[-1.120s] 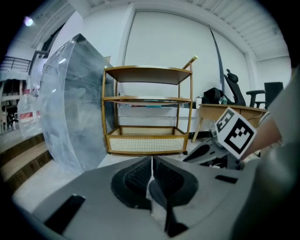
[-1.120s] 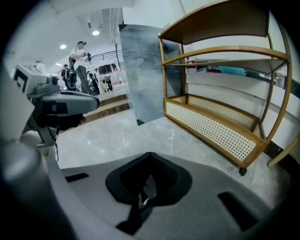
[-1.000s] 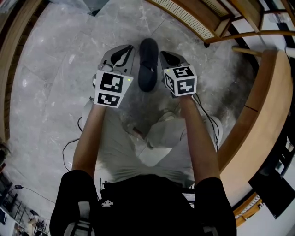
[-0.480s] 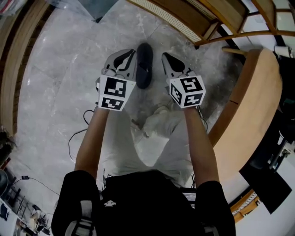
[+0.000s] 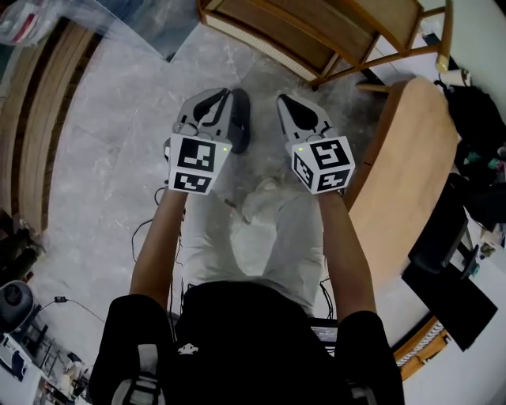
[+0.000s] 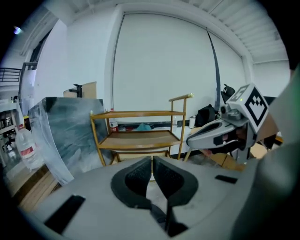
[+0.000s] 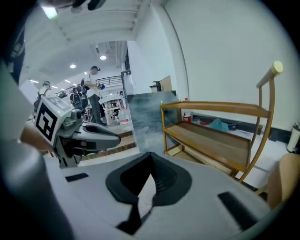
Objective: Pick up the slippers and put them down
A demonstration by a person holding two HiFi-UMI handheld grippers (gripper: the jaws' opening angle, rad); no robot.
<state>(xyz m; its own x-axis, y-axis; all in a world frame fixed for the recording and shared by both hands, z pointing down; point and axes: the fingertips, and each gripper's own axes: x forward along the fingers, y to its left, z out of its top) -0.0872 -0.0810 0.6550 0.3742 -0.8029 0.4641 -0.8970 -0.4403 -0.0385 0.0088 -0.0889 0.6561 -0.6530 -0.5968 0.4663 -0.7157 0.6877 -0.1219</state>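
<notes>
One dark slipper (image 5: 240, 123) lies on the grey marble floor far below, partly hidden behind my left gripper (image 5: 226, 96). I see no second slipper. My right gripper (image 5: 282, 102) is held beside the left at the same height, a hand's width to its right. In the left gripper view the dark pads (image 6: 139, 174) meet at their tips with nothing between them. The right gripper's pads (image 7: 165, 180) are likewise closed on nothing. Both grippers point toward a wooden shelf rack (image 6: 140, 137), well above the floor.
The wooden shelf rack (image 5: 316, 32) stands ahead. A curved wooden table (image 5: 395, 174) is on the right, with a black bag (image 5: 474, 119) beyond it. A clear plastic sheet (image 5: 118, 24) leans at the upper left. Cables (image 5: 146, 229) trail on the floor by the person's legs.
Both grippers have risen high above the floor, side by side. The slipper has stayed on the floor and now looks smaller and half hidden behind the left gripper.
</notes>
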